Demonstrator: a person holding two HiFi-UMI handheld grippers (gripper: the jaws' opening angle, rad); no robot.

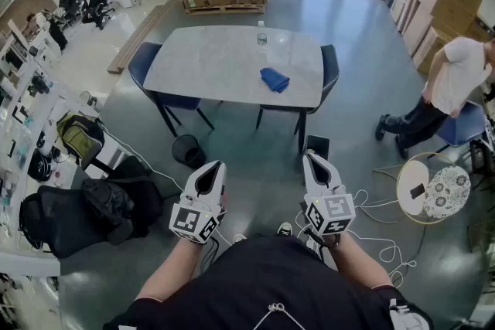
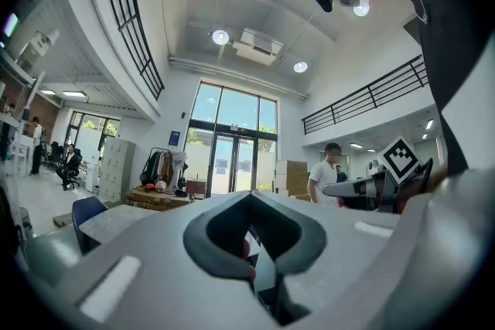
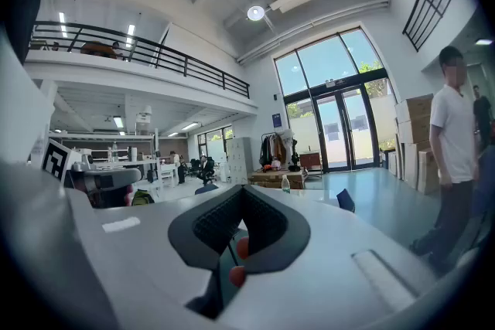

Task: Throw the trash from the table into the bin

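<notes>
A pale rectangular table stands a few steps ahead of me. On it are a small plastic bottle near the far edge and a crumpled blue cloth near the front right. A round black bin sits on the floor by the table's front left leg. My left gripper and right gripper are held side by side at waist height, well short of the table. Both are shut and hold nothing. The right gripper view shows the bottle far off. The left gripper view shows the table's corner.
Blue chairs flank the table. A black box stands on the floor near its right leg. A person in a white shirt stands at the right beside a round side table. Cables trail on the floor. Bags lie at the left.
</notes>
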